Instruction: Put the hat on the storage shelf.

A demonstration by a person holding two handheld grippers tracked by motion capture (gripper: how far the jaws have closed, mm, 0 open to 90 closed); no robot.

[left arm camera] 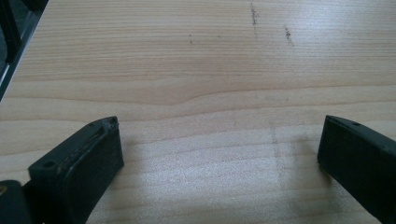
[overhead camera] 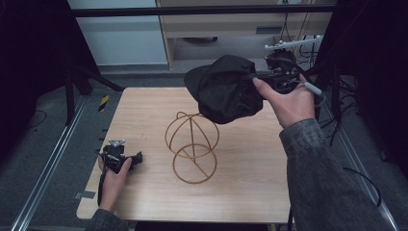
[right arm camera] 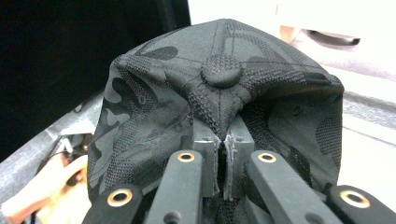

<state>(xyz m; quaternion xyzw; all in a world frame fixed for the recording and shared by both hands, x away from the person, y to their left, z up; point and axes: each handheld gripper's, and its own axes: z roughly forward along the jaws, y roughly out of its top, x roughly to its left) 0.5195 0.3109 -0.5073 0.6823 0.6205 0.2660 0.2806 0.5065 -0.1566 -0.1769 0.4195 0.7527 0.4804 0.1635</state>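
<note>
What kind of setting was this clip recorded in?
Probably a lab recording rig: a bare light wooden table framed by black metal stands, grey carpet floor, and loose cables near a pale cabinet behind.

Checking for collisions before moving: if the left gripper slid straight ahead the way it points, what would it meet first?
Probably nothing: ahead of the open left gripper lies bare light wooden tabletop. The high view suggests the copper wire stand sits that way, but depth is unclear.
</note>
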